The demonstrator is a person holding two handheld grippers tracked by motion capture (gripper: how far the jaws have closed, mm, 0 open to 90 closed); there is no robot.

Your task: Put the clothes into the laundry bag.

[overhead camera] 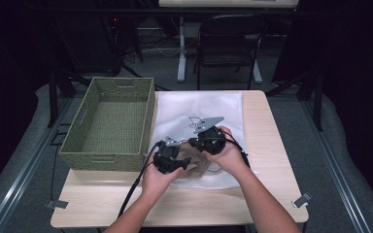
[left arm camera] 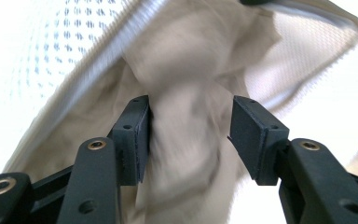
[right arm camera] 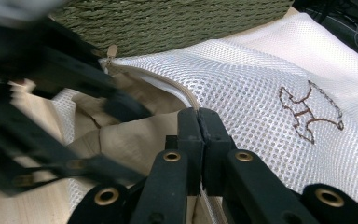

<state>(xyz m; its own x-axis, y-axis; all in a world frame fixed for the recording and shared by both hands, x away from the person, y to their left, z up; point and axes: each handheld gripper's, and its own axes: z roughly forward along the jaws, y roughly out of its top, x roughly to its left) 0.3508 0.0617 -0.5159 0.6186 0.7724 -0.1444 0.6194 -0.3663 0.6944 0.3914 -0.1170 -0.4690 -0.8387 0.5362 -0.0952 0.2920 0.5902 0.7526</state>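
L claw: jaws spread, beige cloth between, only the left pad touching. R claw: pressed together, pinching mesh bag at zipper edge.

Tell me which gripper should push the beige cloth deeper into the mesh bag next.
Left, probably. The left gripper has open jaws around the beige cloth at the mouth of the mesh bag. The right gripper is shut on the bag's zipper edge, holding it open.
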